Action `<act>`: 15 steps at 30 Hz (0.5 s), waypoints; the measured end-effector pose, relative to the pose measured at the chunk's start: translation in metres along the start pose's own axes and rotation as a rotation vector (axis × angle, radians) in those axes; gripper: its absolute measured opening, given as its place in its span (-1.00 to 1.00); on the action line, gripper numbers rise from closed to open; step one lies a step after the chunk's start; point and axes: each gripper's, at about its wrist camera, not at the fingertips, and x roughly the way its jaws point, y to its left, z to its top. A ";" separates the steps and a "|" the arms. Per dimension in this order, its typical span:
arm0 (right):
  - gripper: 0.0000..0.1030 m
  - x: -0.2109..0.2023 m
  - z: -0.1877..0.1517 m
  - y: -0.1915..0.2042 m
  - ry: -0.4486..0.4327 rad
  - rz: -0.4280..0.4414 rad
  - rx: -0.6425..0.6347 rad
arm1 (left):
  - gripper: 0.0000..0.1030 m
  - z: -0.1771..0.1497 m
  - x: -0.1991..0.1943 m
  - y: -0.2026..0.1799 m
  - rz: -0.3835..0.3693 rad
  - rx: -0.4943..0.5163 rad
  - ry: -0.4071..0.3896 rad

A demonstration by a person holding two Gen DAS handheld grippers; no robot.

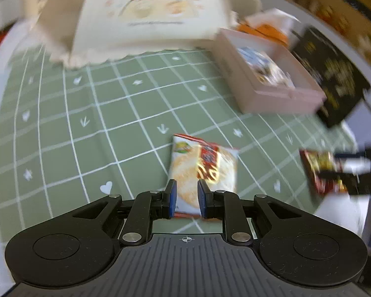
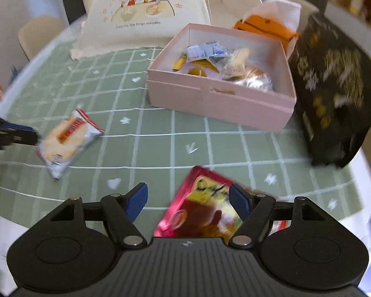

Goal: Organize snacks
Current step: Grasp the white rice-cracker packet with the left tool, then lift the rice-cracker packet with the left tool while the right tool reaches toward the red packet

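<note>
A white rice-cracker packet (image 1: 205, 170) lies on the green checked cloth; my left gripper (image 1: 187, 193) has its blue pads narrowly apart around the packet's near end. The packet also shows in the right wrist view (image 2: 66, 141), with the left gripper (image 2: 24, 135) at its left end. My right gripper (image 2: 188, 198) is open above a red snack packet (image 2: 202, 210), which lies between its pads; the left wrist view shows this packet (image 1: 319, 170) at the right. A pink box (image 2: 222, 104) holding several snacks stands behind.
A cream cartoon-print bag (image 2: 148, 12) stands at the back. A black bag (image 2: 334, 86) stands right of the pink box, an orange pack (image 2: 267, 28) behind it. The round table's edge (image 2: 2, 222) is close on both sides.
</note>
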 end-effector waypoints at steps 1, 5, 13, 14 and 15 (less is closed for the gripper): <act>0.42 0.001 0.001 0.006 -0.005 0.025 0.009 | -0.59 0.002 0.004 0.008 -0.012 -0.040 0.000; 0.42 0.011 0.014 0.044 -0.017 0.084 -0.052 | -0.59 0.007 0.019 0.031 -0.072 -0.119 0.001; 0.17 0.059 0.042 0.091 0.035 0.113 -0.138 | -0.58 0.008 0.037 0.057 -0.146 -0.263 -0.025; 0.17 0.062 0.042 0.091 0.043 0.108 -0.142 | -0.58 0.008 0.039 0.060 -0.167 -0.279 -0.022; 0.16 0.065 0.043 0.091 0.049 0.102 -0.146 | -0.58 0.008 0.042 0.062 -0.195 -0.293 -0.023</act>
